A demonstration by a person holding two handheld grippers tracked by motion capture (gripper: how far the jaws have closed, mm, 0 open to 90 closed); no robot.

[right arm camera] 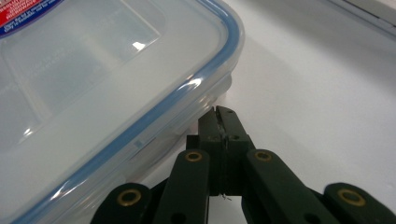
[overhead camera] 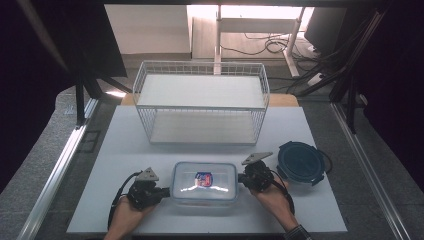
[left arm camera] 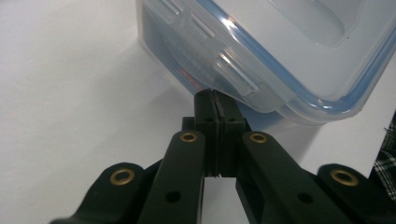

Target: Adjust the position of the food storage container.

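Closed left gripper [overhead camera: 162,191] and right gripper [overhead camera: 242,177] tucked under the end flaps of the clear rectangular blue-sealed plastic container [overhead camera: 204,182] (lid on), apparently mid-unlatching; next, lever both flaps upward.

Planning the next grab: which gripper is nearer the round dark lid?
Right. The right gripper sits just left of the lid; the left gripper is beyond the box.

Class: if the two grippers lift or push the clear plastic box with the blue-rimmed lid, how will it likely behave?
The plastic box looks rigid, with a moulded lid and clip flaps, so it probably keeps its shape. Its smooth, glossy walls may be slippery against the left gripper and right gripper, both closed at its ends. Low, wide and flat-bottomed, it should slide rather than tip.
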